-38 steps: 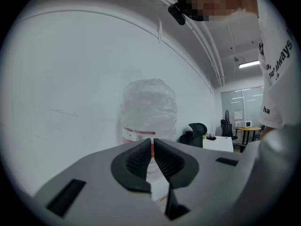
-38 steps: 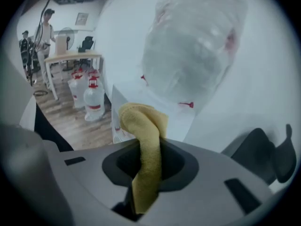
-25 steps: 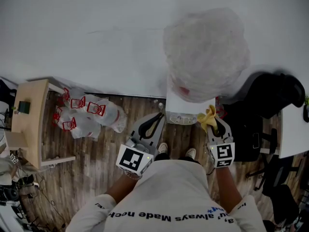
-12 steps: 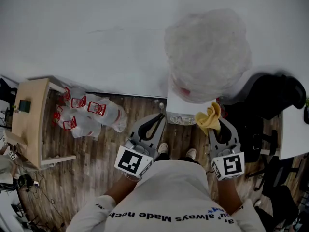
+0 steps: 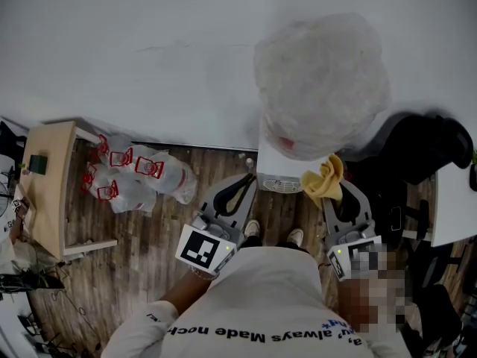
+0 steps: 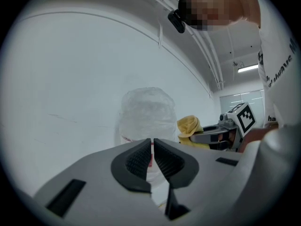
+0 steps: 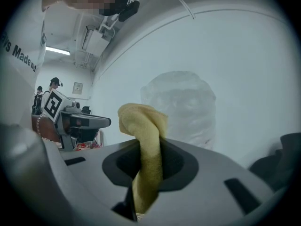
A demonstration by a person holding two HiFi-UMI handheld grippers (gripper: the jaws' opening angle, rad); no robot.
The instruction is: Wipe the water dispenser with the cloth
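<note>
The water dispenser (image 5: 277, 161) stands against the white wall (image 5: 149, 51), straight ahead of the person, its white body rising from the wooden floor (image 5: 149, 267) and its upturned bottle (image 5: 320, 80) wrapped in crinkled clear plastic. The cloth (image 5: 325, 179), a yellow rag, is pinched in the right gripper (image 5: 337, 194), whose jaws are closed tight on it; in the right gripper view the cloth (image 7: 146, 140) runs up through the jaws of that gripper (image 7: 148, 161) and flops over above them in a soft fold, with the dispenser (image 7: 181, 109) behind it, close but with no contact that can be made out. From the head view the bunched cloth sits just beside the dispenser's lower right corner. The left gripper (image 5: 242, 187) is held at the dispenser's lower left, pointing toward it; in the left gripper view its ribbed pads are drawn together with only a thin slit between them, and that gripper (image 6: 152, 157) holds nothing. That same view shows the dispenser (image 6: 148, 119) ahead and the cloth (image 6: 189, 125) off to the right. On the floor to the left lie clear plastic bags (image 5: 141, 174) with red print, beside a light wooden table (image 5: 48, 189). A black office chair (image 5: 417, 148) stands to the dispenser's right.
</note>
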